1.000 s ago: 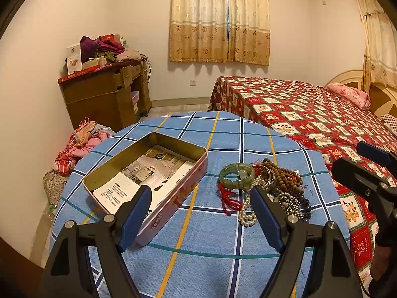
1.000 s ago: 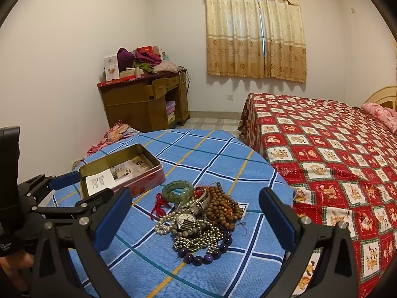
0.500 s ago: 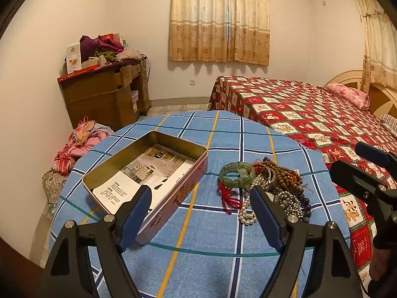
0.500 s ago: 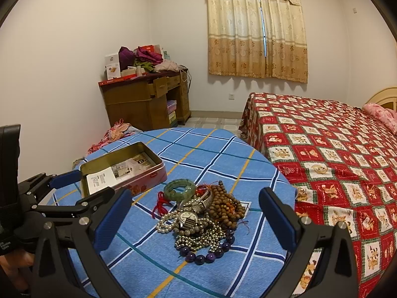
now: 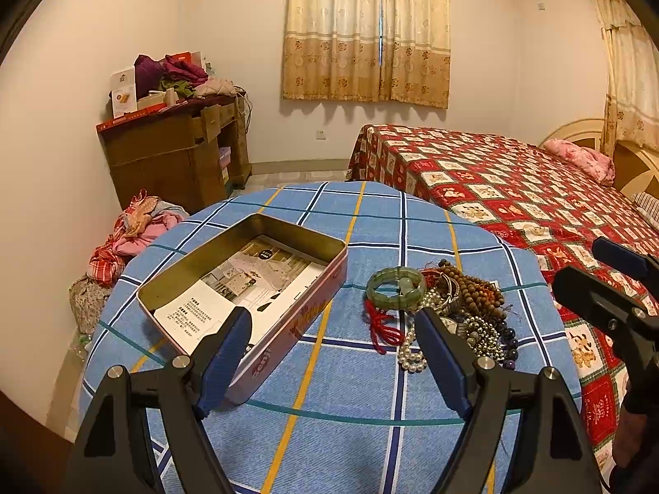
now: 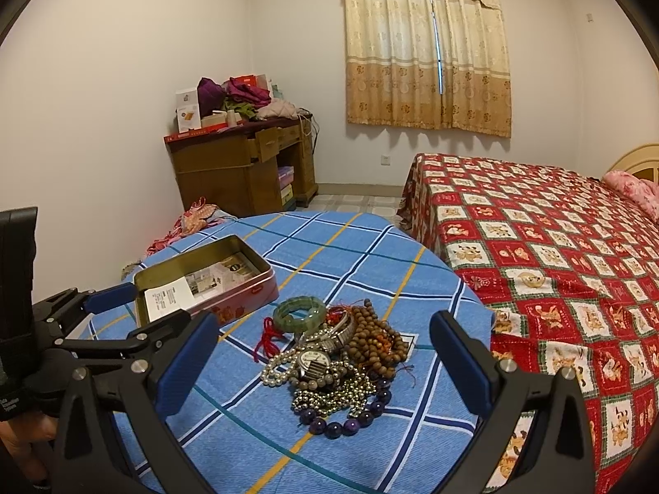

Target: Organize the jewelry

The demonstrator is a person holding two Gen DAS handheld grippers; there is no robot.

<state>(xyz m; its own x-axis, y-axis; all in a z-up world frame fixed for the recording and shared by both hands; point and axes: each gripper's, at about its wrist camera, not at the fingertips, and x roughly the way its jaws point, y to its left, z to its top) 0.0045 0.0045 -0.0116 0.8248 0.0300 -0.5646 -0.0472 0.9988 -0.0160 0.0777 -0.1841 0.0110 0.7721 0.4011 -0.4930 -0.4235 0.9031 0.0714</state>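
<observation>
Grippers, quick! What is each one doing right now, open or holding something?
Left gripper: open, holding nothing, above the table.
Right gripper: open, holding nothing, over the jewelry pile.

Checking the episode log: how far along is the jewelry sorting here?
Nothing looks sorted yet. Done: the tin is open on the table, holding only a printed leaflet. In hand: nothing; left gripper and right gripper are both open and empty above the table. Left: the whole pile, green bangle, wristwatch, brown beads, pearls, purple beads, lies beside the tin.
</observation>
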